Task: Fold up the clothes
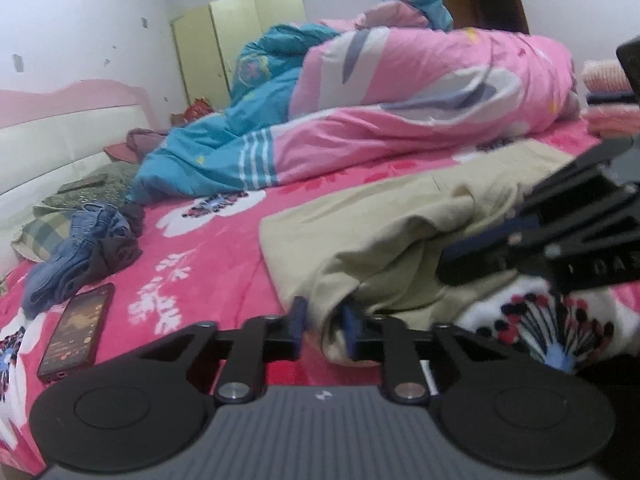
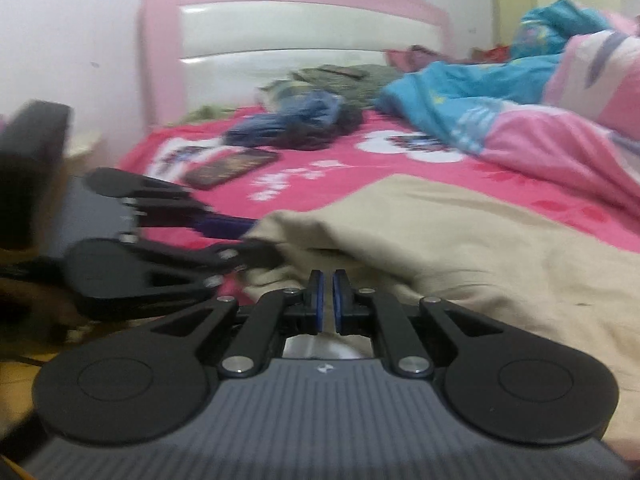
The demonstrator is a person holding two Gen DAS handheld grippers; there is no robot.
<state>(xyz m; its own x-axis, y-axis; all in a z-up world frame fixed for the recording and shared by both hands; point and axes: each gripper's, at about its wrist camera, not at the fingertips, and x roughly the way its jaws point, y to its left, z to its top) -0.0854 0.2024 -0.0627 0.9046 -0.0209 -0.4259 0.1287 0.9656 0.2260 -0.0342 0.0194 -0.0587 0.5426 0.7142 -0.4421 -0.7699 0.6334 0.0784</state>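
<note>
Item: beige garment (image 1: pixel 372 232), partly folded, on pink floral bed (image 1: pixel 216 264).
Left hand-held gripper (image 1: pixel 323 320) pinches its near edge; right hand-held gripper (image 2: pixel 327 298) nearly closed on a thin fold. Jeans pile (image 1: pixel 80 248) awaits folding.

The near edge of your beige garment (image 1: pixel 384 216) disappears behind the left gripper (image 1: pixel 325 326), so you cannot see how much cloth sits between its pads. At 3 o'clock in the left wrist view the right gripper (image 1: pixel 472 256) is blurred and cut by the frame edge. In the right wrist view the whole scene is smeared; the phone (image 2: pixel 230 168) at 11 o'clock shows no readable screen. The dark clothes pile (image 2: pixel 296 126) at 12 o'clock is too blurred to separate into pieces. The quilt (image 2: pixel 520 96) runs out at 2 o'clock.
</note>
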